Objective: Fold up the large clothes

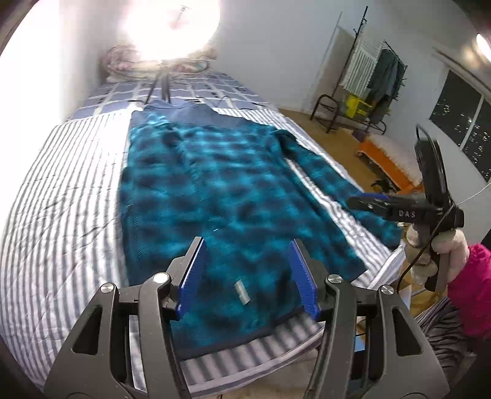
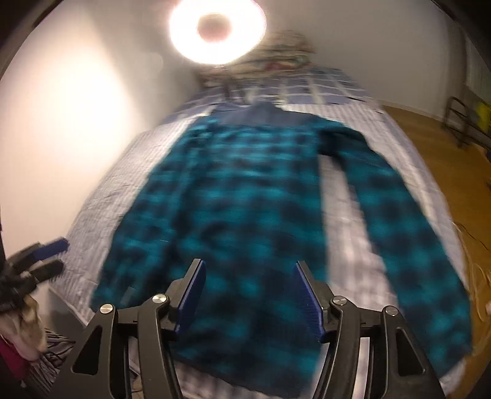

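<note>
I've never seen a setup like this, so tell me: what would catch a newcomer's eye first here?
First, the big teal-and-black checked shirt spread flat on the striped bed, one sleeve lying out to its right. Next, the glaring ring light at the far end of the bed. Nearest the camera, the left hand-held gripper hovers open over the shirt's hem, nothing between its blue fingers.

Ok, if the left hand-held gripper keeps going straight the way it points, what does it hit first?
Most likely the teal plaid shirt spread on the striped bedspread. The left hand-held gripper, jaws open and empty, aims down at the shirt's lower part near its hem; depth is hard to judge.
</note>
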The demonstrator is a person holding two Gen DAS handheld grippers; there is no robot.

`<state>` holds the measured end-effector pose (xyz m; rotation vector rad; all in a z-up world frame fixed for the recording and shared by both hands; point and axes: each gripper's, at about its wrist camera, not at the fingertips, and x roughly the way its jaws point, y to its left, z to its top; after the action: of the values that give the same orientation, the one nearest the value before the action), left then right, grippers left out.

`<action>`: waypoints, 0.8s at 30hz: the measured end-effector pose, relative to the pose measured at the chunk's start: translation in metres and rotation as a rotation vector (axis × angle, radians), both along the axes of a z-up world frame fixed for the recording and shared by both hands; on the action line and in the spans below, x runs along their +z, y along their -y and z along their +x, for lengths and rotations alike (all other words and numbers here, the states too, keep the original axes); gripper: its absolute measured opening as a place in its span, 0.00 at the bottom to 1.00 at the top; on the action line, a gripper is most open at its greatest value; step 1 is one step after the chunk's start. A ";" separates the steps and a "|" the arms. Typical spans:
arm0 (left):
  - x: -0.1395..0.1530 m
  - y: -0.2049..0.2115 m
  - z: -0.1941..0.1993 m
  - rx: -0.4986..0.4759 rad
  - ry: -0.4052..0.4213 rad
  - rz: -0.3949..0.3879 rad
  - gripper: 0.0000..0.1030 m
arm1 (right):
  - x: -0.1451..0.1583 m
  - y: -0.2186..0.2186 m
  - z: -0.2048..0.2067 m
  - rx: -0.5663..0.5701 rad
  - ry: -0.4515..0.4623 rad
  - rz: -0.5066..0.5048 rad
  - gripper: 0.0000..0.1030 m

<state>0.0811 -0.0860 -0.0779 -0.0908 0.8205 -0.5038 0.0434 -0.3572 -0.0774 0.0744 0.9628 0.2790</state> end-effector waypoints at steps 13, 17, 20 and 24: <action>-0.033 0.045 0.018 -0.066 -0.075 0.056 0.56 | -0.015 0.188 -0.027 -0.334 0.009 0.040 0.61; -0.035 0.057 0.020 -0.082 -0.082 0.052 0.56 | -0.025 0.233 -0.028 -0.424 0.000 0.086 0.61; -0.036 0.065 0.021 -0.099 -0.083 0.053 0.56 | -0.034 0.260 -0.031 -0.481 -0.021 0.098 0.61; -0.039 0.075 0.025 -0.111 -0.095 0.049 0.56 | -0.046 0.283 -0.038 -0.524 -0.056 0.104 0.61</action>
<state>0.1056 -0.1609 -0.1166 -0.0238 0.9337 -0.5864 0.0058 -0.6407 -0.1239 0.4246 0.9488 -0.1571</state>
